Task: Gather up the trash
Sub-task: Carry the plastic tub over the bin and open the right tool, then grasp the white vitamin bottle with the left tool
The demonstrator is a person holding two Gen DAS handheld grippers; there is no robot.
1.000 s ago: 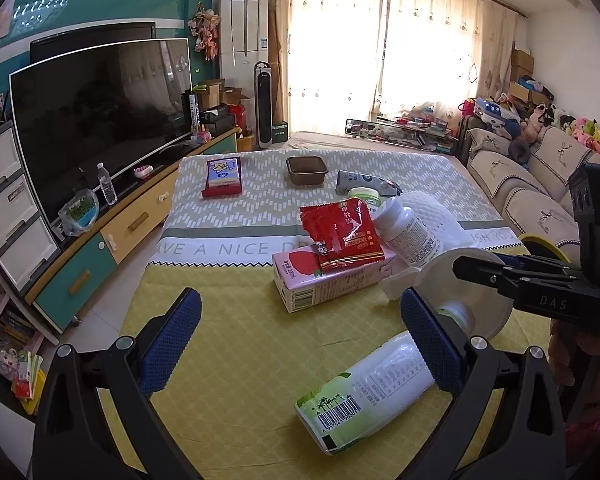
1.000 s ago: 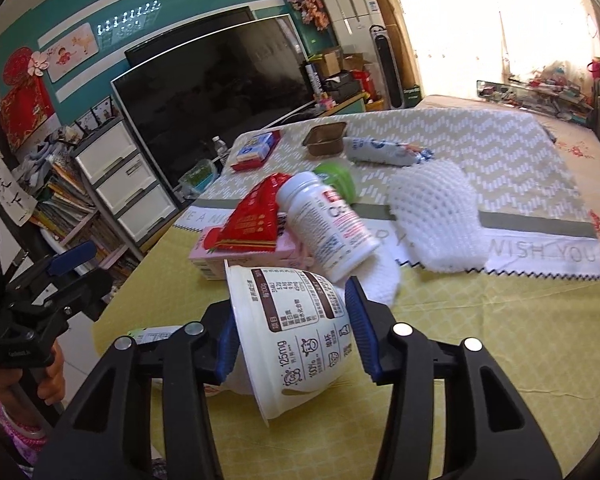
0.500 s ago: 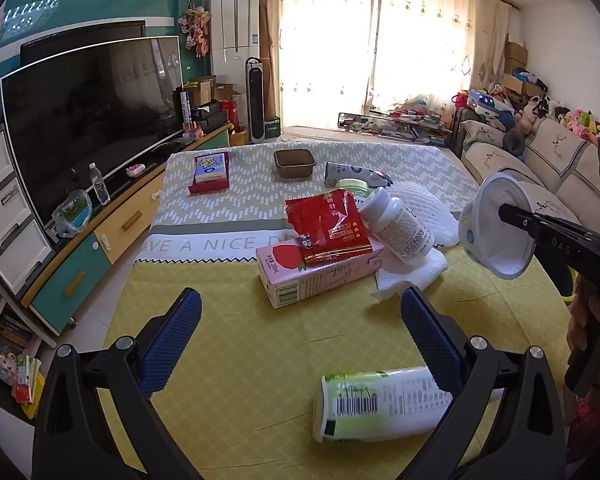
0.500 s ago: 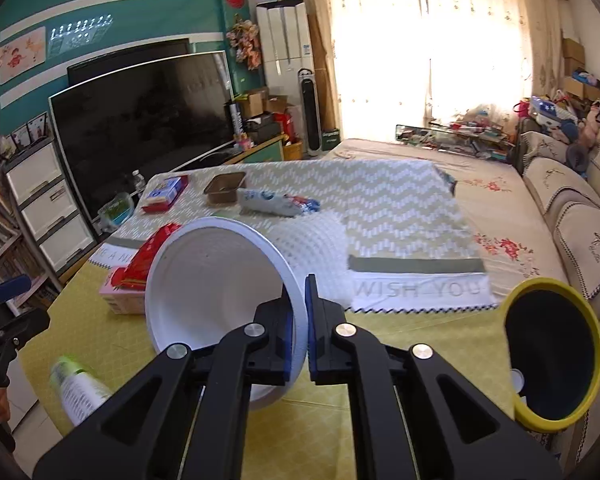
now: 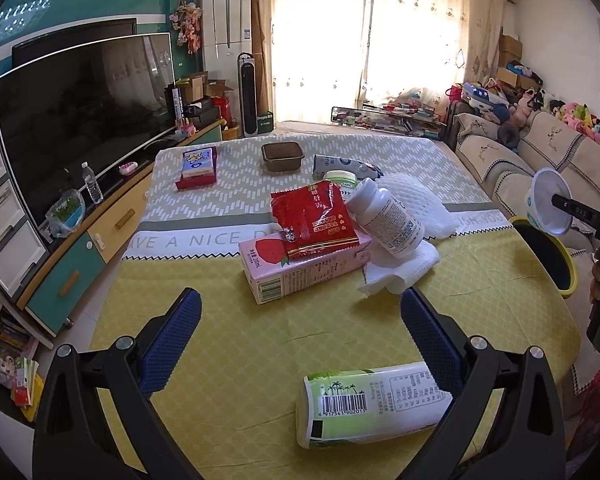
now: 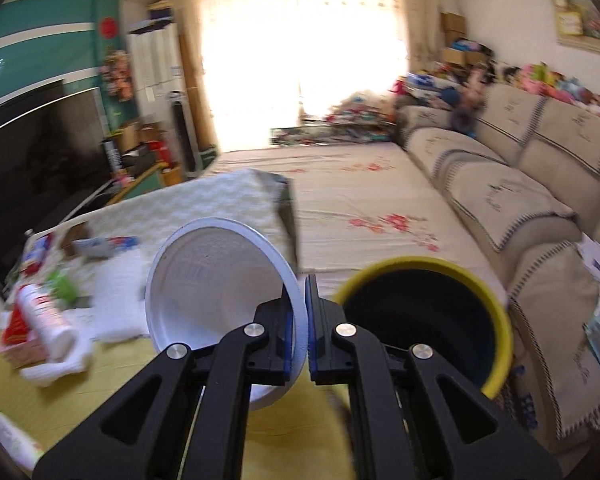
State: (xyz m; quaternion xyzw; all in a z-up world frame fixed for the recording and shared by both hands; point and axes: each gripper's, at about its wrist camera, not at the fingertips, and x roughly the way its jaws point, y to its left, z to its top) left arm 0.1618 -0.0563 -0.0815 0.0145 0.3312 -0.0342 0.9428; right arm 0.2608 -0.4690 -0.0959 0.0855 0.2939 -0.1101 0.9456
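The white cup (image 6: 220,300) was pinched by its rim between the clenched fingers of the right gripper (image 6: 305,320), held just beside the yellow-rimmed bin (image 6: 496,328). The left gripper (image 5: 300,336) was spread wide, empty, above the bench (image 5: 260,344) near a green bottle (image 5: 372,404).

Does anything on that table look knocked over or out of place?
Yes. A white pill bottle lies tipped across a red snack packet and a pink carton lying on its side. Nearer, a green-labelled bottle lies flat on the yellow cloth. Nothing looks spilled.
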